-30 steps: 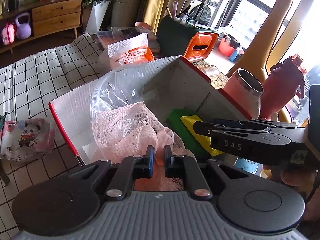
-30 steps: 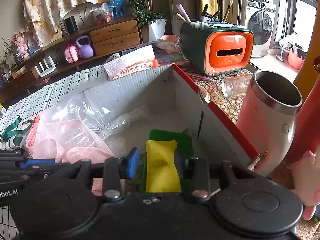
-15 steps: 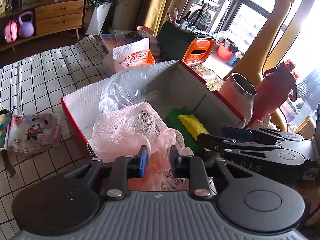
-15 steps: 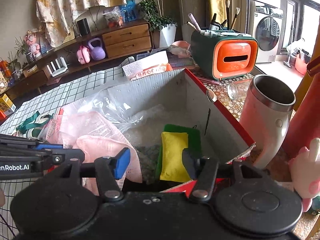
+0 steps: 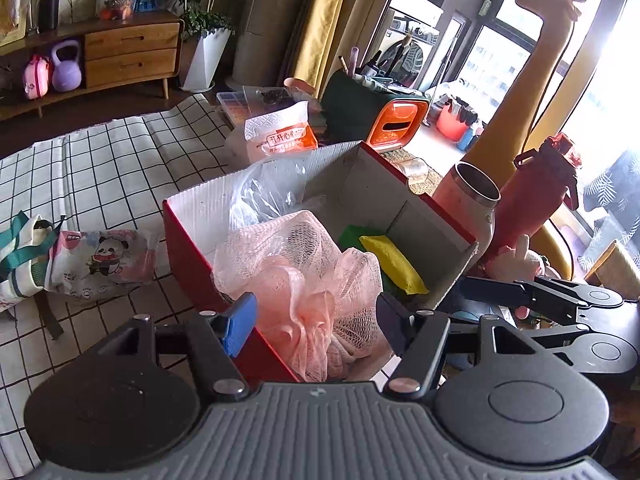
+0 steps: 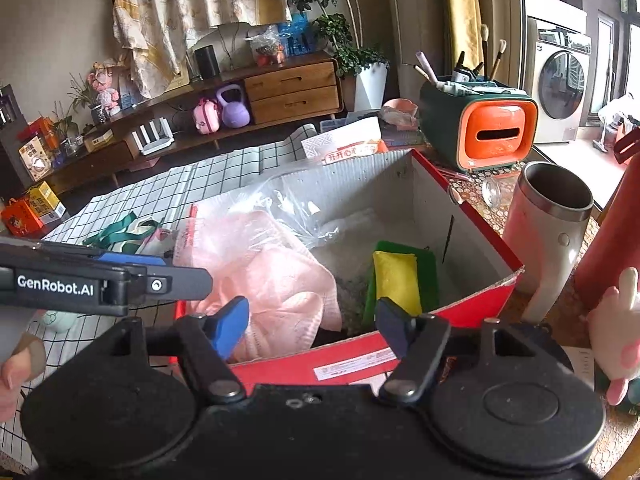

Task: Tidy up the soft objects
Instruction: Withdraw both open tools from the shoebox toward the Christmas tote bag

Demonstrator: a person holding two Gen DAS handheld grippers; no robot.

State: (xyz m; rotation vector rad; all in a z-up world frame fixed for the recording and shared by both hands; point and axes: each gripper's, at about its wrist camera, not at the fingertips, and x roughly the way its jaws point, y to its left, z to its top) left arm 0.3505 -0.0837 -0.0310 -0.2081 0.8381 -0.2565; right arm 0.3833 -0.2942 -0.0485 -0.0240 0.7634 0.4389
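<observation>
A red cardboard box [image 5: 188,248] with a grey inside [image 6: 476,240] stands on the table. In it lie a pink mesh bath sponge [image 5: 304,280], a clear plastic bag [image 5: 260,196] and a yellow-and-green sponge [image 5: 394,260]. The pink sponge [image 6: 280,276] and the yellow-and-green sponge [image 6: 396,276] also show in the right wrist view. My left gripper [image 5: 316,320] is open and empty, just in front of the pink sponge. My right gripper [image 6: 312,320] is open and empty, at the box's near wall.
A panda wet-wipes pack [image 5: 104,260] and a green-strapped bag [image 5: 20,256] lie left on the checked cloth. A steel tumbler [image 6: 548,232], a red bottle [image 5: 536,200], a pink plush toy [image 6: 616,328] and an orange-green organiser [image 6: 488,128] stand right and behind.
My left gripper opened, let go of the pink sponge and drew back from the box. My right gripper opened wider off the yellow-and-green sponge and drew back too.
</observation>
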